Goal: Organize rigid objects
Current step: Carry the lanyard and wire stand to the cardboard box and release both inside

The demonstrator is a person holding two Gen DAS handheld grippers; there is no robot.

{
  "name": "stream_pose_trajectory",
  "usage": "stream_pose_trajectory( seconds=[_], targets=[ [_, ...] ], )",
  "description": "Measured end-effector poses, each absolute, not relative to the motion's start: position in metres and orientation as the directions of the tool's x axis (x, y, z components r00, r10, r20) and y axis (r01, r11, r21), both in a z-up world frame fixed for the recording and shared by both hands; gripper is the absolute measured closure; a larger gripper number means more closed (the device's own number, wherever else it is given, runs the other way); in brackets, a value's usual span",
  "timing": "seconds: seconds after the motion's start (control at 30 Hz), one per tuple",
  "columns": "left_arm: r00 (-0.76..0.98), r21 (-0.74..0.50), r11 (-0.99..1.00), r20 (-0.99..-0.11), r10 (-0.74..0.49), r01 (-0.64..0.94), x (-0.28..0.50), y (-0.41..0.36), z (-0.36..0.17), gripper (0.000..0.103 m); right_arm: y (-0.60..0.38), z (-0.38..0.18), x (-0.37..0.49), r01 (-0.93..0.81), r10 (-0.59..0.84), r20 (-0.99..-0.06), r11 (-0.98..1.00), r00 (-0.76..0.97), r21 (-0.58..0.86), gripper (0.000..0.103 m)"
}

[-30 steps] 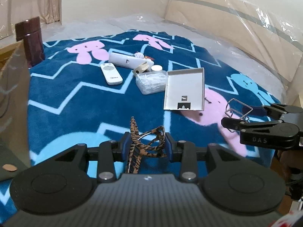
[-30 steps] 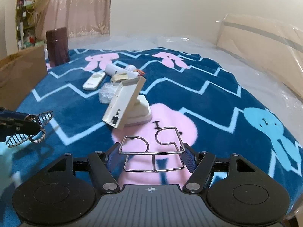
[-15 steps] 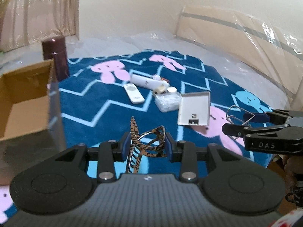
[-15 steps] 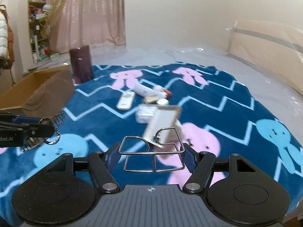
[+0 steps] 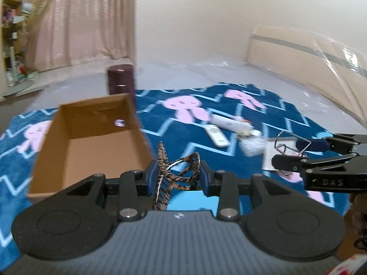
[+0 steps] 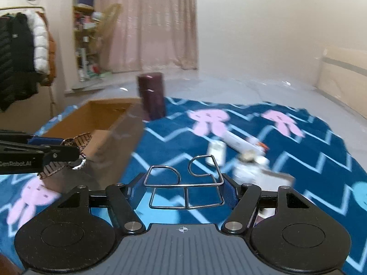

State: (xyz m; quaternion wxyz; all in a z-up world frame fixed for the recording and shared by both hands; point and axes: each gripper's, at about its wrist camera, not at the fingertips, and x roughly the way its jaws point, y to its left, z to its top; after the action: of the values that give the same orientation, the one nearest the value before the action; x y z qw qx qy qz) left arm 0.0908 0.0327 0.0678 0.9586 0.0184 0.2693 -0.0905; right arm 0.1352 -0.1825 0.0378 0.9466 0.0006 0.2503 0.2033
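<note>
My left gripper (image 5: 177,175) is shut on a leopard-print hair clip (image 5: 176,171), held in the air just right of an open cardboard box (image 5: 91,142). My right gripper (image 6: 184,190) is shut on a bent wire holder (image 6: 184,185). In the right wrist view the box (image 6: 107,119) lies ahead at the left, with the left gripper (image 6: 68,153) and its hair clip (image 6: 75,142) in front of it. The right gripper (image 5: 291,153) shows at the right of the left wrist view. A white remote (image 5: 216,135), a white tube (image 5: 229,122), a clear bag (image 5: 252,145) and a white tray (image 6: 273,178) lie on the blanket.
A blue blanket (image 5: 275,114) with rabbit figures covers the floor. A dark maroon cylinder (image 6: 152,96) stands behind the box. A coat rack with jackets (image 6: 23,55) and curtains (image 6: 149,27) stand at the back left. A plastic-wrapped board (image 5: 309,73) leans at the right.
Both grippers have swung left and risen with their objects still held. The cardboard box has come into fuller view, and the loose items on the blanket now lie farther right.
</note>
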Motion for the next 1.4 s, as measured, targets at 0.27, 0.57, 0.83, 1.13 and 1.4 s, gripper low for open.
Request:
stream_pose_trajectory(
  seconds=[0.27, 0.57, 0.83, 1.13, 1.4],
  targets=[
    [0.856, 0.057, 0.997, -0.518, -0.011, 0.047, 0.114, 0.112, 0.082, 0.071, -0.099, 0.055, 0.177, -0.533, 0.534, -0.439, 0.835, 0.723, 0.139, 0.038],
    [0.830, 0.079, 0.997, -0.556, 0.045, 0.000, 0.151, 0.160, 0.065, 0.071, -0.038, 0.041, 0.235, -0.585, 0.599, -0.467, 0.787, 0.651, 0.193, 0.038],
    [0.818, 0.069, 0.998, -0.574, 0.035, 0.006, 0.163, 0.169, 0.047, 0.071, -0.026, 0.027, 0.250, -0.603, 0.619, -0.483, 0.769, 0.620, 0.211, 0.038],
    [0.825, 0.043, 0.999, -0.564, 0.022, 0.002, 0.169, 0.173, 0.042, 0.068, -0.015, 0.020, 0.254, -0.629, 0.657, -0.473, 0.738, 0.587, 0.245, 0.038],
    [0.838, 0.017, 0.999, -0.544, 0.040, -0.037, 0.148, 0.177, 0.052, 0.068, -0.021, 0.024, 0.242, -0.605, 0.635, -0.473, 0.759, 0.611, 0.238, 0.023]
  ],
)
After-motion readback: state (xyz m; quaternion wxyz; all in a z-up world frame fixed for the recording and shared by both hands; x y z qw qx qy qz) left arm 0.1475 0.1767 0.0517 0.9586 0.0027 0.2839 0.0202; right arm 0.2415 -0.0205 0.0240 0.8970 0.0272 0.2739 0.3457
